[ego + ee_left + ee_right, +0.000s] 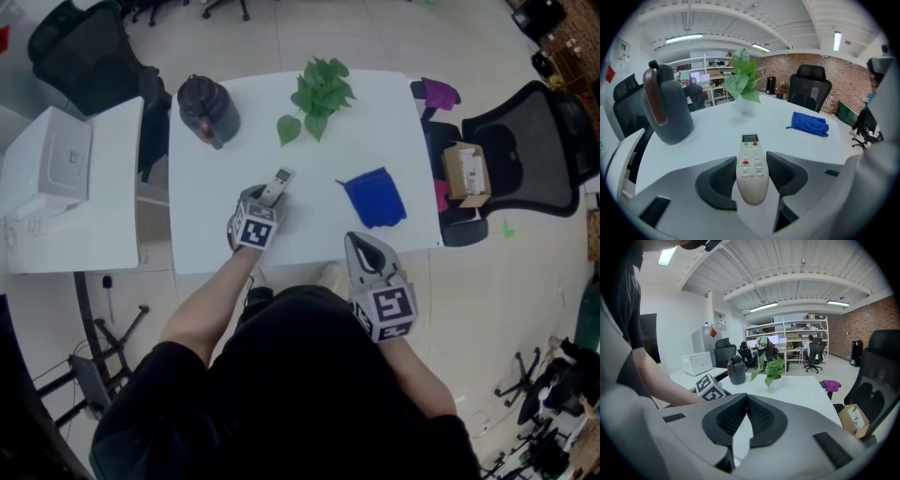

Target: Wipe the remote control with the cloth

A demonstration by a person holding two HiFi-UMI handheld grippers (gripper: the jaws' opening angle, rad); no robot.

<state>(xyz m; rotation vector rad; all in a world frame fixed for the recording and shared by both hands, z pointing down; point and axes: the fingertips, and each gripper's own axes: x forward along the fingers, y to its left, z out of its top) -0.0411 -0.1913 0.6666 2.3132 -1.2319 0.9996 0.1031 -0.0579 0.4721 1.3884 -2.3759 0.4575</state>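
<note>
The white remote control (278, 185) (751, 146) sits lengthwise between the pads of my left gripper (265, 198) (751, 160), which is shut on its lower half and holds it a little above the white table (211, 230), display end pointing away. The blue cloth (375, 198) (809, 123) lies crumpled on the table to the right, untouched. My right gripper (356, 239) (746, 399) hovers at the table's near edge, below the cloth, shut with nothing in it.
A dark jug (208, 110) (668, 105) stands at the back left of the table and a potted plant (319, 94) (743, 79) at the back middle. An office chair (525, 159) carrying a cardboard box (466, 173) is on the right. A white box (56, 155) rests on the side table at left.
</note>
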